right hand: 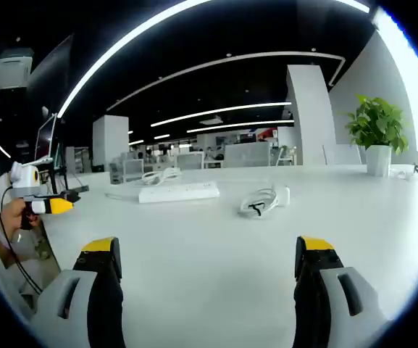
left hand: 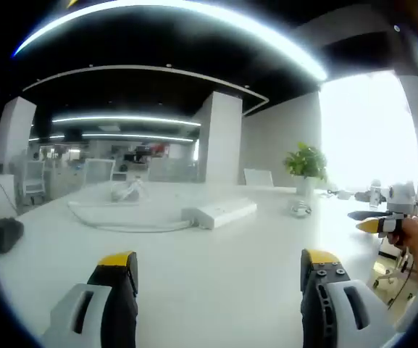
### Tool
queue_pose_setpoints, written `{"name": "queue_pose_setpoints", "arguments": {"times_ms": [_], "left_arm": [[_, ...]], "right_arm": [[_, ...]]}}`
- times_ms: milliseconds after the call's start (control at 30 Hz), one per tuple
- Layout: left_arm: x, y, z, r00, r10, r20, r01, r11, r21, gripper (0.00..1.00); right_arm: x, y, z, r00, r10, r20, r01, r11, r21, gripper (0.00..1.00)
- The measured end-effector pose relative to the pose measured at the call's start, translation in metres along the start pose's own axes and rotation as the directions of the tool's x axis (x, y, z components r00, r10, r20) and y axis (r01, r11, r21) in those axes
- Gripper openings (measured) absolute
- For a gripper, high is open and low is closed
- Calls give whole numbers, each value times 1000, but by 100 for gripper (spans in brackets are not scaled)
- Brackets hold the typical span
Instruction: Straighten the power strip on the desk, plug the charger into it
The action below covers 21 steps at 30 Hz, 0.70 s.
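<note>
A white power strip (left hand: 219, 212) lies at an angle on the white desk (left hand: 216, 290), its cord (left hand: 122, 223) curving away to the left. In the right gripper view the power strip (right hand: 178, 192) sits mid-desk, with the white charger and its coiled cable (right hand: 265, 201) just to its right. The charger (left hand: 301, 209) appears small, near the plant pot. My left gripper (left hand: 217, 264) is open above bare desk, well short of the strip. My right gripper (right hand: 207, 248) is open too, holding nothing. Each gripper also appears at the other view's edge: right gripper (left hand: 361, 221), left gripper (right hand: 72, 197).
A potted plant (right hand: 377, 130) stands at the desk's far side. A bundle of white cable (right hand: 158, 176) lies behind the strip. A dark object (left hand: 6, 233) sits at the desk's left edge. A hand (left hand: 413, 233) holds the right gripper. Office chairs and desks stand beyond.
</note>
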State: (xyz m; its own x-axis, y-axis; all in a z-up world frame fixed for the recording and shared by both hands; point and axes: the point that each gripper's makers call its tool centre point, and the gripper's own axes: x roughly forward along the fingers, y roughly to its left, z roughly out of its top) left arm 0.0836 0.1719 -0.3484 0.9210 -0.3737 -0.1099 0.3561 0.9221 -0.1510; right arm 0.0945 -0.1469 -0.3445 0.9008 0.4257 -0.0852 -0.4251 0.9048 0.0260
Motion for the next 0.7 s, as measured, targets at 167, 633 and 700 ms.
{"name": "queue_pose_setpoints", "arguments": {"times_ms": [167, 633, 700], "left_arm": [[0, -1, 0, 1000, -2, -1, 2, 1000, 1, 96], [1, 0, 0, 1000, 0, -5, 0, 1000, 12, 96], [1, -1, -1, 1000, -1, -8, 2, 1000, 14, 96]], "right_arm": [[-1, -1, 0, 1000, -2, 1, 2, 1000, 0, 100], [0, 1, -3, 1000, -1, -8, 1, 1000, -7, 99], [0, 1, -3, 1000, -1, -8, 1, 1000, -8, 99]]}}
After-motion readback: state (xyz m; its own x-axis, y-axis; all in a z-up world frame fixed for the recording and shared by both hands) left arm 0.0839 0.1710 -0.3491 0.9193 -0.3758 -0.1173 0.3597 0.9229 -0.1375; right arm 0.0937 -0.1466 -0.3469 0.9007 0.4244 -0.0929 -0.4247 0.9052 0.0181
